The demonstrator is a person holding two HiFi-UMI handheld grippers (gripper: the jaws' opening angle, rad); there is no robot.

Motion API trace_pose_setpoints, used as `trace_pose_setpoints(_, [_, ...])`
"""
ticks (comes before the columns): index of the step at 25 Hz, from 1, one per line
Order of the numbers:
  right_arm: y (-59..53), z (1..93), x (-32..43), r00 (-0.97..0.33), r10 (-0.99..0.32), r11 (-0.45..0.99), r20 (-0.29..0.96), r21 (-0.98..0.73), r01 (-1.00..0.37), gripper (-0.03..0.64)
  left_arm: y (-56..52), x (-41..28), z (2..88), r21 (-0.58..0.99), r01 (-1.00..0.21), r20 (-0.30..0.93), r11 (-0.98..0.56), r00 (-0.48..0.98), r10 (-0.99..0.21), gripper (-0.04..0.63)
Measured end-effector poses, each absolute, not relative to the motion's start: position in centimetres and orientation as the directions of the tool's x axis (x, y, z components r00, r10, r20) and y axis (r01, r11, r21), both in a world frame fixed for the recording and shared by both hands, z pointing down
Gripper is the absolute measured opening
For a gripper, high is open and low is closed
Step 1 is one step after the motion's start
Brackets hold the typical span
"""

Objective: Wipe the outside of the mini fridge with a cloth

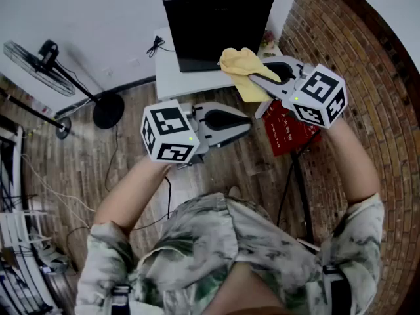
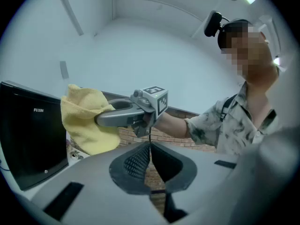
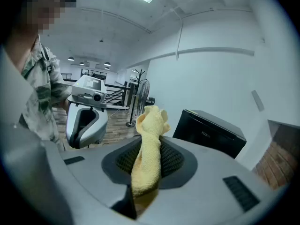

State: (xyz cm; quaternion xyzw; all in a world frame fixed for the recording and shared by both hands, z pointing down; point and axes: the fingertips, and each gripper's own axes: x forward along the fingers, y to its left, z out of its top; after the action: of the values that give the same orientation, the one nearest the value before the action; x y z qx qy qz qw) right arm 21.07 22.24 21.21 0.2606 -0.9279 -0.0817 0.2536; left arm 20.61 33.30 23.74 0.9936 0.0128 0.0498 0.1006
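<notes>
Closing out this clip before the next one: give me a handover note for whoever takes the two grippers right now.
Right gripper: shut on the yellow cloth, held just in front of the black mini fridge.
Left gripper: shut, empty, over the wooden floor.
The fridge stands on a white stand by the wall, door closed.
Done: cloth gripped.
Left: wipe the outside; which faces are already wiped cannot be told.

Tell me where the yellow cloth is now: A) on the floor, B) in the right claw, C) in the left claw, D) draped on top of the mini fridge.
B: the yellow cloth is pinched between the pads of the right claw; the left claw is shut with nothing in it.
</notes>
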Motion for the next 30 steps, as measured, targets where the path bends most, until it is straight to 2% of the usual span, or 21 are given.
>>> trace_pose_setpoints(13, [16.4, 19.8, 26.4, -0.772, -0.423, 0.901, 0.474, 0.308, -0.305, 0.097, 27.9, 28.8, 23.0, 0.211, -0.048, 0.062, -0.976, 0.997, -0.035, 0.034])
trace_pose_setpoints(16, [14.2, 18.7, 26.4, -0.779, -0.408, 0.905, 0.476, 0.321, -0.279, 0.098, 26.5, 29.6, 22.8, 0.214, -0.064, 0.059, -0.975, 0.997, -0.052, 0.055])
trace_pose_setpoints(18, [12.4, 17.9, 25.8, -0.780, -0.411, 0.902, 0.472, 0.332, -0.275, 0.098, 25.8, 29.8, 23.0, 0.217, -0.056, 0.069, -0.975, 0.997, -0.042, 0.122])
trace_pose_setpoints(23, [6.4, 14.8, 23.2, -0.776, -0.440, 0.880, 0.452, 0.388, -0.273, 0.098, 22.0, 29.0, 22.7, 0.202, -0.025, 0.061, -0.979, 0.998, -0.013, 0.133])
trace_pose_setpoints(30, [-4.5, 11.4, 16.7, -0.701, -0.513, 0.830, 0.496, 0.494, -0.258, 0.098, 14.6, 24.9, 20.0, 0.176, 0.031, 0.041, -0.984, 0.998, 0.039, 0.135])
